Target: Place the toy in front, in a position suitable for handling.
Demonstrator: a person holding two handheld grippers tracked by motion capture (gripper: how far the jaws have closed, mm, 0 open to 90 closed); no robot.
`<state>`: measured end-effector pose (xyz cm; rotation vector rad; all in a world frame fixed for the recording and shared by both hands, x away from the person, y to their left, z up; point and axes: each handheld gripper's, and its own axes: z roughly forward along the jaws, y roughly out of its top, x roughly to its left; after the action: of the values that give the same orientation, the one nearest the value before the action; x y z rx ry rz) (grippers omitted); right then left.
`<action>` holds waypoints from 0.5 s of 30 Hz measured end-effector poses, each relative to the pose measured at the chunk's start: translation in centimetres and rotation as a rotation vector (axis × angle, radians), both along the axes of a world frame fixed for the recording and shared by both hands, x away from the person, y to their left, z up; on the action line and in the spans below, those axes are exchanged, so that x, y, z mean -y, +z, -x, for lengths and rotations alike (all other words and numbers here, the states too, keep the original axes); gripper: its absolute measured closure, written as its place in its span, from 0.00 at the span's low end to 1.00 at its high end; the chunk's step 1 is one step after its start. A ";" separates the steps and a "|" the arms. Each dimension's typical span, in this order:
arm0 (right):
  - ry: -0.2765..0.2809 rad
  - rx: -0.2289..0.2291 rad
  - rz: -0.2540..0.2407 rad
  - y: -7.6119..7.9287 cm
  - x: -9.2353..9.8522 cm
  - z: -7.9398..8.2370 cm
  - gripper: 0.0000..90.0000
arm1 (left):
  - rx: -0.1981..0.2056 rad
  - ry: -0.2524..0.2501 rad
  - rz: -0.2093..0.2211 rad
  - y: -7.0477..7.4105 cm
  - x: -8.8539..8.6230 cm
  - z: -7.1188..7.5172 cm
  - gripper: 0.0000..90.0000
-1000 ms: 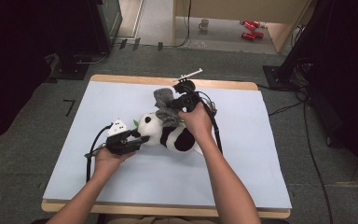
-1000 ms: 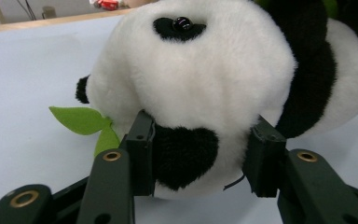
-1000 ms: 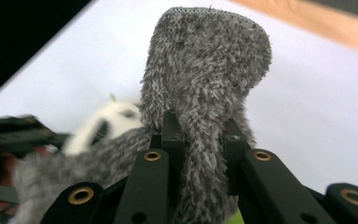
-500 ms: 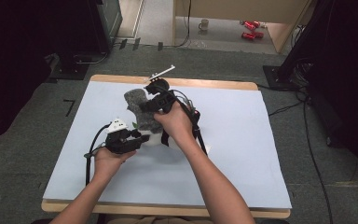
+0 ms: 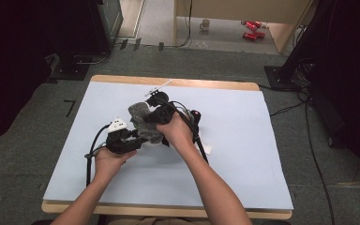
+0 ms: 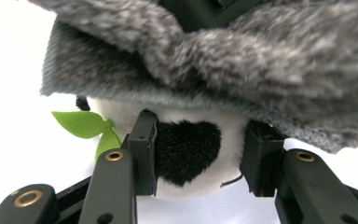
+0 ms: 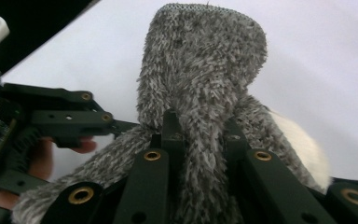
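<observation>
Left tongs point(image 6: 198, 158) clamping panda toy point(image 6: 191, 149), right tongs point(image 7: 200, 135) pinching grey fleece point(image 7: 200, 70)

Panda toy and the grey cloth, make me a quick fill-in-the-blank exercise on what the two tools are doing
1. The left tool is shut on the ____ toy.
2. The right tool pinches a fuzzy ____ cloth.
3. The cloth lies ____ the panda.
4. A ____ leaf sticks out beside the toy.

Missing words: panda; grey; over; green

Cloth point(image 5: 143, 123) on panda toy point(image 6: 191, 149); table point(image 5: 243, 154) beneath.
</observation>
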<state>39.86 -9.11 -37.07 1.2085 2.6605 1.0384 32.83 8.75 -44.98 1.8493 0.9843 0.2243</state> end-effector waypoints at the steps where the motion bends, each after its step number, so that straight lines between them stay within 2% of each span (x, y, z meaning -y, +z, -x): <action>1: -0.004 0.015 0.014 0.1 0.2 0.0 0.87 | -0.002 -0.001 0.001 0.0 -0.1 0.0 0.61; 6: -0.045 0.021 0.022 0.4 1.7 -0.4 0.87 | -0.010 -0.007 0.010 -0.1 -0.2 -0.2 0.61; 12: -0.101 0.024 0.071 0.7 3.7 -0.8 0.87 | -0.013 -0.009 0.014 -0.1 -0.3 -0.3 0.61; 15: -0.134 0.007 0.093 0.6 5.2 -1.2 0.87 | -0.011 -0.011 0.018 -0.1 -0.3 -0.2 0.61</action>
<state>41.01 -14.31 -36.52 1.3399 2.5492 0.8873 33.07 9.00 -45.10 1.8408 0.9804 0.1987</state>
